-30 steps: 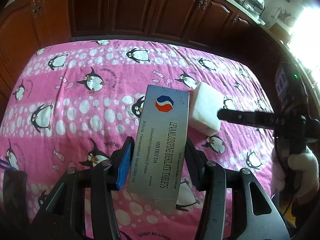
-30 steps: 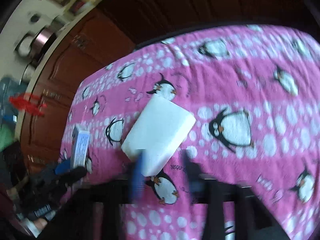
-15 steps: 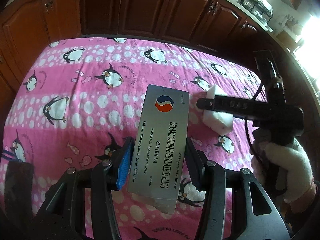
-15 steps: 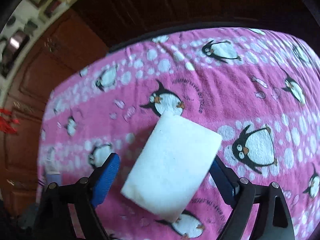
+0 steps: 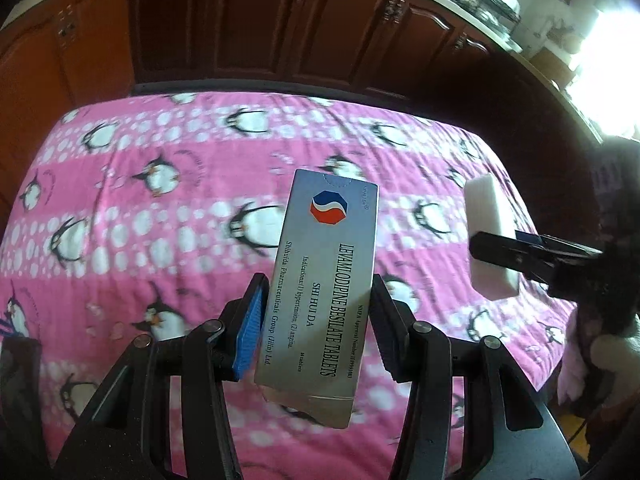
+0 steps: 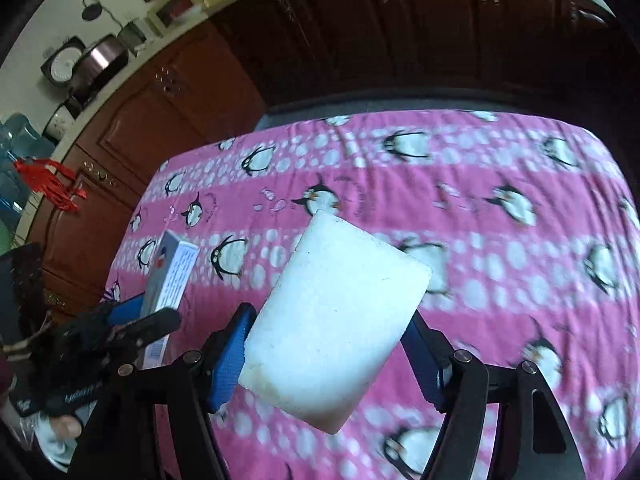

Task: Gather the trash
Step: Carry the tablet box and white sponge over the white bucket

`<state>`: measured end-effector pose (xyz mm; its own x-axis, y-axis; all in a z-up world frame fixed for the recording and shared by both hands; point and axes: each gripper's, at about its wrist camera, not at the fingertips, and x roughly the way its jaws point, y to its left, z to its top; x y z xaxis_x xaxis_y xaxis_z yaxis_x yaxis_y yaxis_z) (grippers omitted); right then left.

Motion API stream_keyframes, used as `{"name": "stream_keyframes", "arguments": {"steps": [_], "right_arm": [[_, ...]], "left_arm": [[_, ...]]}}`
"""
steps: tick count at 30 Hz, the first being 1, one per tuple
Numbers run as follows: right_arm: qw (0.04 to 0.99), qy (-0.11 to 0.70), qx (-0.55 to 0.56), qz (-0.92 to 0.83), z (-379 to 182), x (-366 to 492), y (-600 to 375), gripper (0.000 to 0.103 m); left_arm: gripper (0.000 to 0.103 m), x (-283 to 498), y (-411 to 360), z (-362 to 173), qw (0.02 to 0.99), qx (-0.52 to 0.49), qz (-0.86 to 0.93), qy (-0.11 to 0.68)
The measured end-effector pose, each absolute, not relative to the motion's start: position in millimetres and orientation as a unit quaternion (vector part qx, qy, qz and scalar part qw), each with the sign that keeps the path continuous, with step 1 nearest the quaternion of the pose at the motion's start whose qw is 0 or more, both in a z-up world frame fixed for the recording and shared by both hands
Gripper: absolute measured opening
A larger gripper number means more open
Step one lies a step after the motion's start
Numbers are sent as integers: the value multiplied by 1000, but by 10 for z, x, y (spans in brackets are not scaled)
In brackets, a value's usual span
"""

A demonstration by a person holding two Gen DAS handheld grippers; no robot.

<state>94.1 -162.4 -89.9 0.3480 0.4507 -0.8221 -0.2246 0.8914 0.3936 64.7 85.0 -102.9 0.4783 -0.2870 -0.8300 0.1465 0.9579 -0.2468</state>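
My left gripper (image 5: 318,312) is shut on a silver tablet box (image 5: 324,280) printed with a red and blue logo and holds it above the pink penguin cloth (image 5: 160,200). My right gripper (image 6: 328,344) is shut on a white foam block (image 6: 336,320) and holds it off the cloth. In the left wrist view the foam block (image 5: 490,236) and the right gripper (image 5: 520,256) are at the right. In the right wrist view the tablet box (image 6: 170,276) and the left gripper (image 6: 132,320) are at the lower left.
The pink penguin cloth (image 6: 480,220) covers a table. Dark wooden cabinets (image 5: 280,28) stand behind it. A counter with a clock and pots (image 6: 80,64) runs at the upper left in the right wrist view. A bright window (image 5: 608,52) is at the right.
My right gripper closed on the foam block and lifted it off the cloth. Both grippers have pulled back from the table. The left gripper kept hold of the tablet box.
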Motion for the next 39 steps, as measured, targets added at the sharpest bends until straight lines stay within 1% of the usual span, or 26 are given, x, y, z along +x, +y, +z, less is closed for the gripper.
{"name": "stream_keyframes", "arguments": {"steps": [21,30,35,39], "right_arm": [[845,485,210,84,-755,202,-3730,71],[851,457,257,4,-697,-158,-4733,71],[845,446,289,-61,-817,-360,-5350,71],[827,456,315,-93,-1026,-451,-5700,72]], "left_arm": [[48,688,-1171,-800,838,43,-254,482],[48,641,-2035,-747,818,78,-316,475],[48,633,-2487,-727,802,90,-348,477],[48,648,-2826,-747,788,94,-370,483]]}}
